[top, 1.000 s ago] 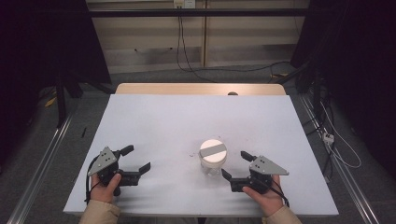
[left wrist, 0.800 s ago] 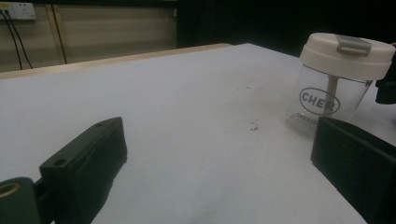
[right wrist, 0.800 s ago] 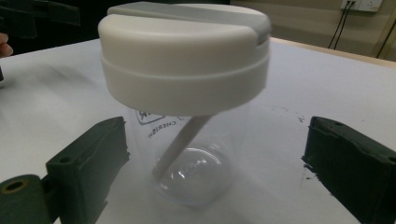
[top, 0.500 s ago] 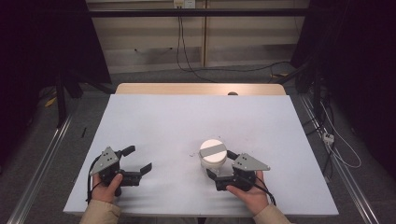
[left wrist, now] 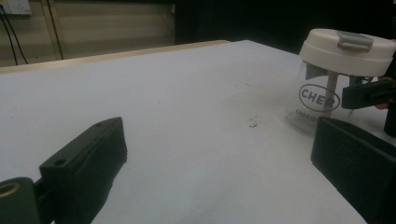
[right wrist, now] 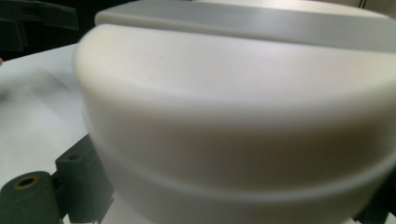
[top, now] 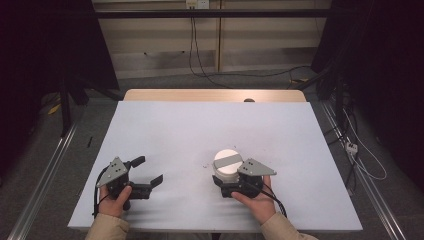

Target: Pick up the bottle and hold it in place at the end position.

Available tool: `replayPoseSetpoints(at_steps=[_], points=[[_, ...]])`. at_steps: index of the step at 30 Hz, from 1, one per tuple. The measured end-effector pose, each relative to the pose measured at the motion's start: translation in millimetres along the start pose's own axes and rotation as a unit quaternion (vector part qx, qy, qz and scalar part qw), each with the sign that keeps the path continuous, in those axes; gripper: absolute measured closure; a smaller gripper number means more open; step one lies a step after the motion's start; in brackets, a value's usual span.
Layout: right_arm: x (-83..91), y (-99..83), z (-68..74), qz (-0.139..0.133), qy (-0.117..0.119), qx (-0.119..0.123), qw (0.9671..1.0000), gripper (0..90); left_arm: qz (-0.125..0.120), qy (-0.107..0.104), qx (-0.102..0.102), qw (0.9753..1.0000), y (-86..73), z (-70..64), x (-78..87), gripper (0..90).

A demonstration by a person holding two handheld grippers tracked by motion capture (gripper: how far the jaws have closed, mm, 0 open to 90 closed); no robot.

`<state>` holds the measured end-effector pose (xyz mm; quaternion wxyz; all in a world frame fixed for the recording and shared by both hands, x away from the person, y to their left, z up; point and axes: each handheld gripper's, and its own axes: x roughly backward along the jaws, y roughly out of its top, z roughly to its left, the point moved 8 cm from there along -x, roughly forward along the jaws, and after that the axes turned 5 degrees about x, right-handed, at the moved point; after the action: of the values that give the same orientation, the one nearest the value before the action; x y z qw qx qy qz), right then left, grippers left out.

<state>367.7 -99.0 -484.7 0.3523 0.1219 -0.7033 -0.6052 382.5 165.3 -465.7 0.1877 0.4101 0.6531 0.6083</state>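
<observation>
So there's a jar (top: 228,167) standing upright on the white surface (top: 210,130), toward the near edge and a bit right of centre. Clear body, cream lid (left wrist: 346,51) with a grey tab (left wrist: 355,40) across the top, and some oval logo printed on the side, reads "CHER" as far as I can make out.

The right gripper (top: 226,186) is right up against the jar from the near side, with its jaws spread either side of the jar's base. In the right gripper view the lid is huge and blurry, with one jaw poking out low on the left. Whether the jaws are actually pressing on the jar or just sitting around it, I can't tell.

The left gripper (top: 148,172) is well off to the left of the jar, resting low at the surface in the person's hand. Its jaws are spread wide apart with nothing between them, so it's released. From its own view you see the jar farther off to the right, plus a bit of the right gripper's jaw beside the jar.

There are a few dark specks (left wrist: 253,123) on the surface near the jar.
</observation>
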Motion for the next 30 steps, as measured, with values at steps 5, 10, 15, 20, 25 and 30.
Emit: replayPoseSetpoints(at_steps=[5,10,15,20,25,30], points=[[-0.8,0.9,-1.5,-0.002,-0.002,0.005,1.0000,15.7,-0.002,-0.002,0.000,1.0000,0.5,-0.4,0.0,3.2],[0.7,3.0,-4.4,-0.007,0.004,0.012,0.9999,17.9,-0.003,-0.002,-0.001,1.0000,0.8,-0.5,-0.1,3.2],[0.6,5.1,-5.8,-0.008,0.017,0.019,0.9996,18.0,-0.004,-0.003,-0.002,1.0000,1.2,-0.9,-0.3,3.2],[-1.2,13.1,-9.3,-0.015,0.020,0.021,0.9995,18.1,-0.002,-0.004,-0.004,1.0000,1.0,-1.1,-0.8,3.2],[-7.0,24.3,-14.6,-0.019,0.021,0.029,0.9992,18.2,-0.002,-0.005,-0.005,1.0000,1.1,-1.7,-0.8,3.2],[-10.6,29.5,-21.8,-0.020,0.018,0.026,0.9993,18.2,-0.001,-0.007,-0.005,1.0000,1.0,-1.8,-1.2,3.2]])
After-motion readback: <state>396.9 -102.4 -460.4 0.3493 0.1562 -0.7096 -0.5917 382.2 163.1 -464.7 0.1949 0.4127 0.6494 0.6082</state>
